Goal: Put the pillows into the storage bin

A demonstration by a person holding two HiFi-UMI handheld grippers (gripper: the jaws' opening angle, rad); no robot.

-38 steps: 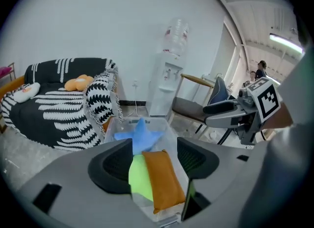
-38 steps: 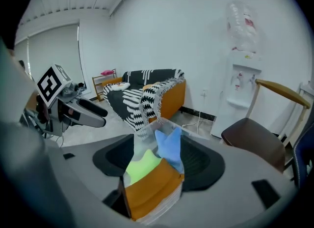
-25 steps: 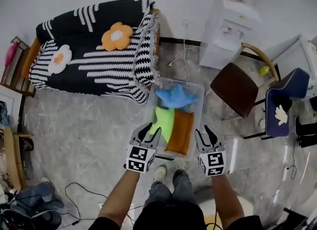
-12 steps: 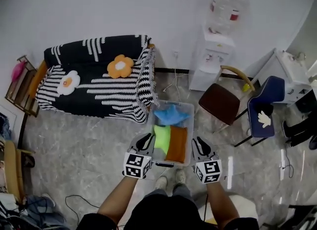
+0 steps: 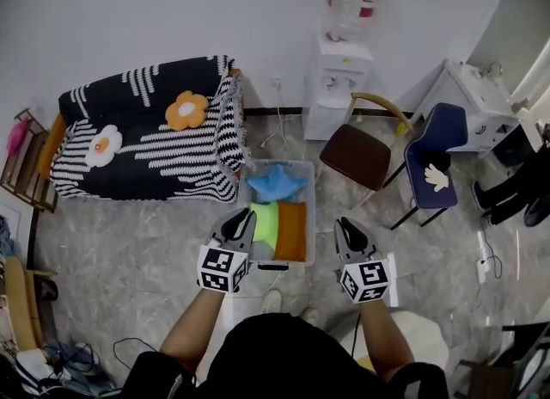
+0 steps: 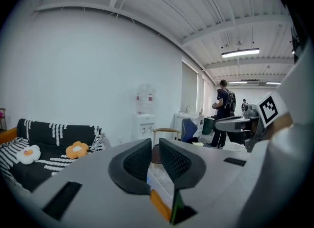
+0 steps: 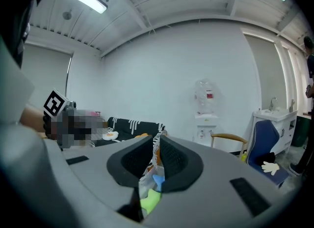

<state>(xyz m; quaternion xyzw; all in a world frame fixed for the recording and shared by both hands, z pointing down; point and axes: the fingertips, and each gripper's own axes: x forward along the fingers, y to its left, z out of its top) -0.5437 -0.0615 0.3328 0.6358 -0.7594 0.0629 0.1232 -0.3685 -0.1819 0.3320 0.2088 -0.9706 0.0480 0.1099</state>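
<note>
A clear storage bin [image 5: 312,217] stands on the floor in front of the sofa. It holds a blue pillow [image 5: 273,184], a green pillow [image 5: 265,224] and an orange pillow [image 5: 292,230]. An orange flower pillow [image 5: 186,110] and a white flower pillow [image 5: 103,145] lie on the sofa. My left gripper [image 5: 239,219] [image 6: 155,146] hangs over the bin's near left corner, shut and empty. My right gripper [image 5: 348,227] [image 7: 157,146] is just right of the bin; its jaws have just been closing, pads almost together, nothing between them.
The sofa [image 5: 146,139] wears a black-and-white striped throw. Behind the bin stand a water dispenser [image 5: 339,79], a brown chair [image 5: 357,155] and a blue chair [image 5: 434,161]. A person's legs [image 5: 507,195] show at the right edge. Cables [image 5: 69,359] lie at the lower left.
Both grippers stood open at the bin's near end; now both are closed and raised. The bin and sofa look smaller and farther off in the head view.
</note>
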